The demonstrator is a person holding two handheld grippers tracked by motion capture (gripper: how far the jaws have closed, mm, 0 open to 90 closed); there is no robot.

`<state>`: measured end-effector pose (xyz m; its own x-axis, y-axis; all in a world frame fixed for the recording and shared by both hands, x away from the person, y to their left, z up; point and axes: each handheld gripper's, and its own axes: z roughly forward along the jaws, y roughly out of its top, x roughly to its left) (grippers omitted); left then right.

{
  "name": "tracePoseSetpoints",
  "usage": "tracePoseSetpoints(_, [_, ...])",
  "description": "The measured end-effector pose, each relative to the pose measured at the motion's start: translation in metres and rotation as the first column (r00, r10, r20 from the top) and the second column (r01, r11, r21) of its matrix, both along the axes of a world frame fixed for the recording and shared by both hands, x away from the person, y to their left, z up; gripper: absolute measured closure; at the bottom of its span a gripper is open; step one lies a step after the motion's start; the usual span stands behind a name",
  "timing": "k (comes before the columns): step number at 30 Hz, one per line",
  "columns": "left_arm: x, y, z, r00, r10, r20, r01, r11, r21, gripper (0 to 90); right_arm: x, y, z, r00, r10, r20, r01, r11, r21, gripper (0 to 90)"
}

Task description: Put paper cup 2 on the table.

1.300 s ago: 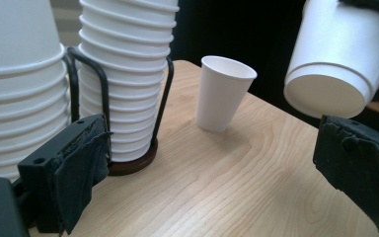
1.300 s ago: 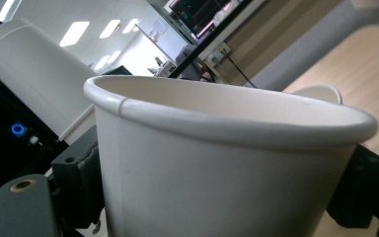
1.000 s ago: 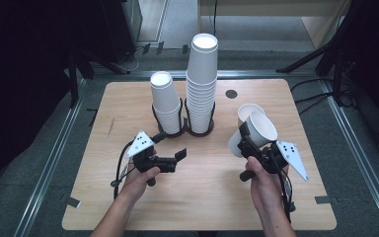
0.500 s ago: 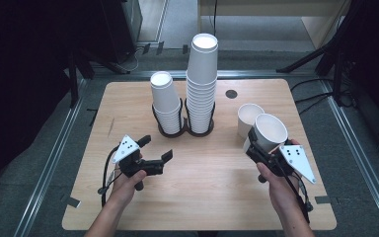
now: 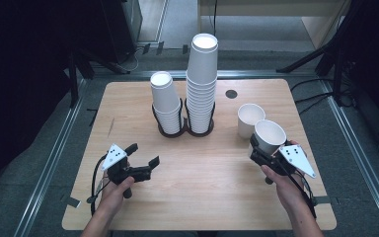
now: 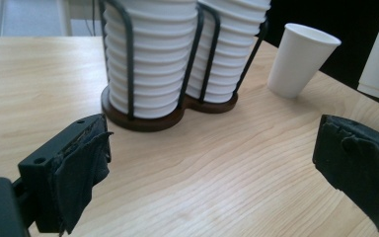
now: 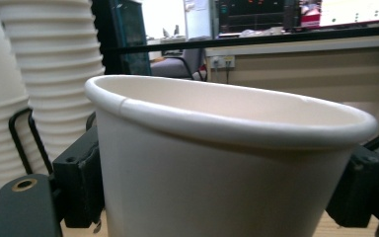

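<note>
My right gripper (image 5: 262, 151) is shut on a white paper cup (image 5: 269, 136), held upright just above the table at the right. The cup's rim and wall (image 7: 217, 148) stand between the two black jaws in the right gripper view. A second white cup (image 5: 249, 118) stands on the table right behind it. My left gripper (image 5: 144, 154) is open and holds nothing, low over the front left of the table. Its jaws stand wide apart, pointing at the cup stacks (image 6: 177, 54) and the standing cup (image 6: 298, 59).
A black wire holder (image 5: 185, 129) at the table's middle carries a short cup stack (image 5: 165, 101) and a tall one (image 5: 202, 74). A small dark disc (image 5: 231, 94) lies behind the cups. The wooden table (image 5: 202, 197) ends near both hands.
Both hands have drawn back toward the near edge and sunk. The held cup has come from tilted to upright, in front of the standing cup. The left gripper shifted left.
</note>
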<state>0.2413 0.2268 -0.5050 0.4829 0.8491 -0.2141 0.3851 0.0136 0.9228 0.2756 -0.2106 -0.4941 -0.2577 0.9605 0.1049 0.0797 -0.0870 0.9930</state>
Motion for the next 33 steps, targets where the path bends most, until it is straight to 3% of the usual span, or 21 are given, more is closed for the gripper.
tracePoseSetpoints(14, [-0.001,0.011,-0.01,0.9994,0.032,-0.014,-0.032,0.9994,0.014,1.4,0.014,-0.001,-0.03,0.998,0.017,-0.061,-0.025,0.991,-0.134,14.4])
tracePoseSetpoints(18, [-0.001,0.014,-0.013,0.9989,0.043,-0.018,-0.042,0.9987,0.028,1.4,0.016,-0.002,-0.037,0.9952,0.021,-0.095,-0.034,0.99,-0.136,14.2])
tracePoseSetpoints(33, [-0.002,0.018,-0.017,0.9976,0.064,-0.027,-0.063,0.9973,0.038,1.4,0.015,-0.002,-0.046,0.9944,0.033,-0.101,-0.049,0.986,-0.158,13.6])
